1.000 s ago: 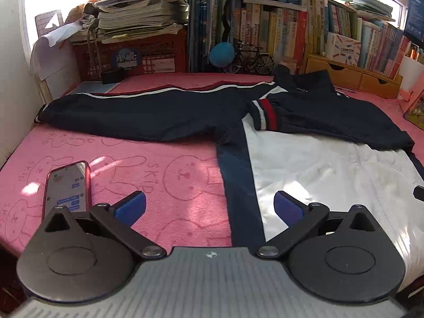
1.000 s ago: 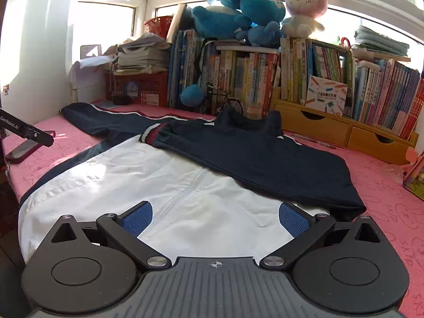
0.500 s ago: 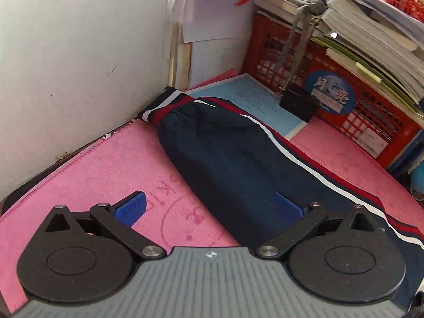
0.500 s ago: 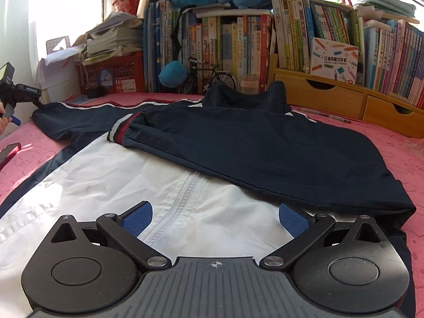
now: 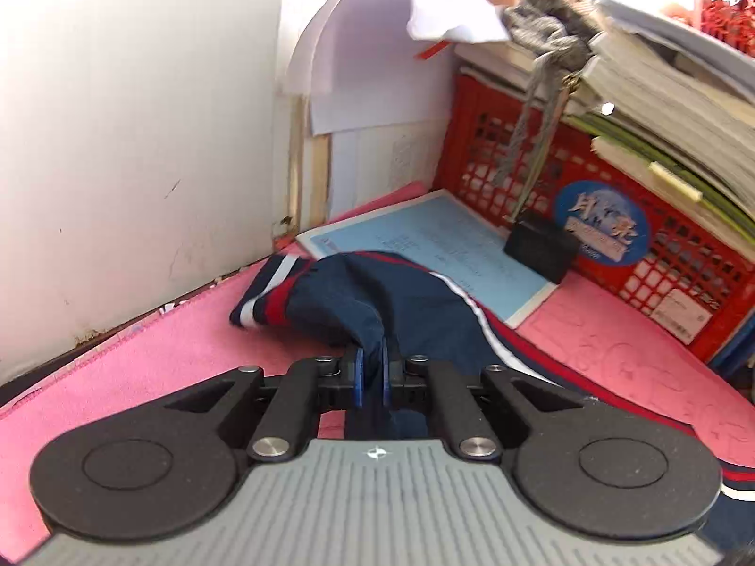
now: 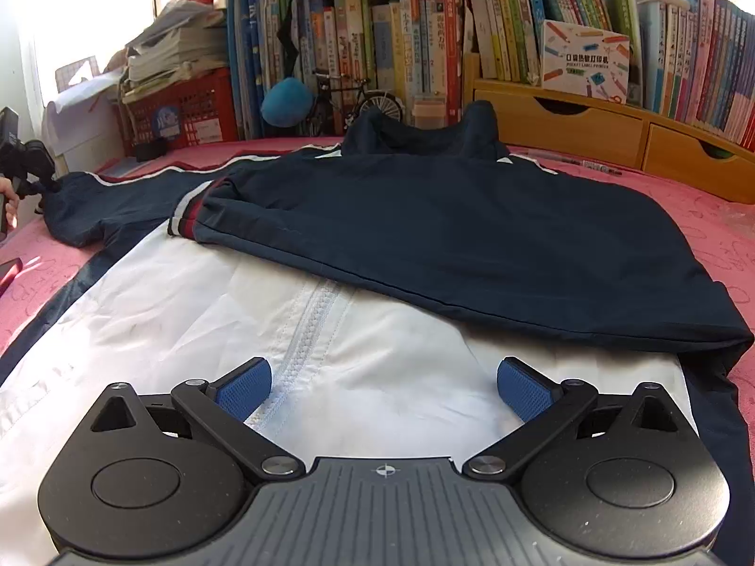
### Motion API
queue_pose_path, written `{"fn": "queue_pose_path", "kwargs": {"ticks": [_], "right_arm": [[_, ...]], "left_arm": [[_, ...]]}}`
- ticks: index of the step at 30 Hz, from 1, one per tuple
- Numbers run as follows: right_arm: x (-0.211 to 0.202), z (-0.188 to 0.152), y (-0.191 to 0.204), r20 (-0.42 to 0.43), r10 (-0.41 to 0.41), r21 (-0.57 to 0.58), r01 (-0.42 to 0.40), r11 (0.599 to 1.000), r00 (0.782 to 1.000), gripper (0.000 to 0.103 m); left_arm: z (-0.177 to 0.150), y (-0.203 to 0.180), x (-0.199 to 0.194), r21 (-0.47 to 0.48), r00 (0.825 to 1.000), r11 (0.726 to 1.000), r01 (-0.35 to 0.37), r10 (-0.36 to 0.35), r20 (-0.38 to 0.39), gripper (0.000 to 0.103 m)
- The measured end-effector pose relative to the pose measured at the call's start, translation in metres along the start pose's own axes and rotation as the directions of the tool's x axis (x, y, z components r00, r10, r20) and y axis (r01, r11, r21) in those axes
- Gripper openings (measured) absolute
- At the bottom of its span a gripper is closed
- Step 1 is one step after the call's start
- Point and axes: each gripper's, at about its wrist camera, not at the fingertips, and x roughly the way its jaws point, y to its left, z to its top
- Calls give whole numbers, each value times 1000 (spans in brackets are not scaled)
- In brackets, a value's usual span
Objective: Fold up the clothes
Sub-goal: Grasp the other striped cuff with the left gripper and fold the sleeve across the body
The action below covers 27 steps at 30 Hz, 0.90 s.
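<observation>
Jacket [image 6: 424, 217] lies spread on the pink mat [image 6: 708, 245], zipper [image 6: 306, 325] up, navy top half, white lower panel [image 6: 188, 302]. One sleeve already folded across the chest, its striped cuff [image 6: 186, 217] ending near centre. The other sleeve [image 5: 424, 311] stretches out toward 9 o'clock in the right wrist view, reaching the corner by the wall [image 5: 118, 118].

Handling, judged: thin woven shell, light, soft, no stiffness; it will drape and sag wherever it is not supported. Looks a bit slick, so a small pinch could slide out. Best holds are thick spots: cuff rib [image 5: 269, 297], seams, hem, collar. The zipper line gives a natural crease axis.

Left tool [image 5: 371, 372] is clenched on a raised fold of that outstretched sleeve, a short way back from the cuff; cloth bunches up between the blue pads [image 5: 358, 372]. The cuff end hangs free at 11 o'clock from the grip and will likely flop when carried over.

Right tool [image 6: 384, 387] is released, pads wide apart, over the white panel with nothing between them; zipper just beside the left pad.

Around: blue sheet [image 5: 424, 240] at 12 o'clock of the sleeve, red crate [image 5: 613, 217] with stacked papers at 2, bookshelf [image 6: 424, 47] behind the collar.
</observation>
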Motion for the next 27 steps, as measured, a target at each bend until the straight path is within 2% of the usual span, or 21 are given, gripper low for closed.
{"fn": "queue_pose_path", "kwargs": {"ticks": [3, 4, 6, 8, 9, 11, 12, 13, 14, 15, 16, 17, 20, 21, 22, 24, 25, 27], "right_arm": [[0, 0, -1, 2, 6, 6, -6, 1000, 1000, 103], [0, 0, -2, 3, 8, 7, -8, 1000, 1000, 103], [0, 1, -3, 5, 12, 13, -12, 1000, 1000, 103], [-1, 1, -5, 12, 20, 34, -20, 999, 1000, 103], [-2, 1, -8, 20, 26, 53, -27, 998, 999, 103], [-5, 0, -16, 38, 43, 109, -47, 993, 998, 103], [-6, -1, -21, 49, 50, 138, -57, 989, 998, 103], [-7, -1, -25, 59, 57, 163, -66, 984, 997, 103], [-8, -2, -28, 66, 65, 181, -76, 981, 996, 103], [-9, -3, -30, 72, 70, 192, -83, 978, 995, 103], [-9, -3, -31, 76, 73, 200, -87, 976, 994, 103], [-10, -3, -32, 80, 75, 208, -91, 974, 994, 103], [-11, -4, -33, 91, 64, 224, -83, 971, 994, 103], [-12, -3, -32, 95, 51, 224, -71, 972, 994, 103], [-13, -1, -28, 99, 29, 208, -49, 977, 995, 103], [-11, 11, -3, 125, -31, 73, 22, 997, 992, 103], [-9, 20, 15, 162, -34, -24, 39, 999, 986, 103], [-2, 44, 51, 240, 6, -199, 43, 979, 971, 103]], "left_arm": [[1, -40, -45, 98, 987, 984, 146, -151, 49, 7], [-3, -61, -64, 155, 974, 967, 204, -216, 65, 7], [-14, -107, -105, 271, 929, 904, 331, -362, 72, 7], [-33, -151, -139, 352, 865, 814, 462, -502, 24, 7], [-50, -172, -154, 397, 830, 757, 519, -558, -21, 9], [-89, -214, -181, 484, 754, 622, 616, -644, -132, 10], [-109, -230, -191, 511, 720, 558, 655, -666, -195, 18], [-132, -243, -198, 528, 698, 508, 681, -668, -258, 33], [-151, -253, -202, 542, 692, 479, 690, -656, -301, 40], [-168, -260, -203, 561, 700, 466, 684, -634, -327, 53], [-186, -264, -203, 582, 721, 465, 667, -600, -347, 60], [-198, -262, -200, 585, 734, 472, 659, -575, -362, 65], [-209, -236, -195, 558, 745, 507, 657, -550, -377, 66], [-209, -222, -197, 564, 757, 520, 641, -549, -355, 68], [-207, -208, -200, 580, 774, 533, 616, -546, -321, 74], [-197, -189, -198, 628, 841, 586, 512, -493, -225, 85], [-191, -180, -196, 649, 872, 613, 450, -459, -171, 86], [-181, -168, -184, 636, 903, 664, 392, -411, -128, 86]]}}
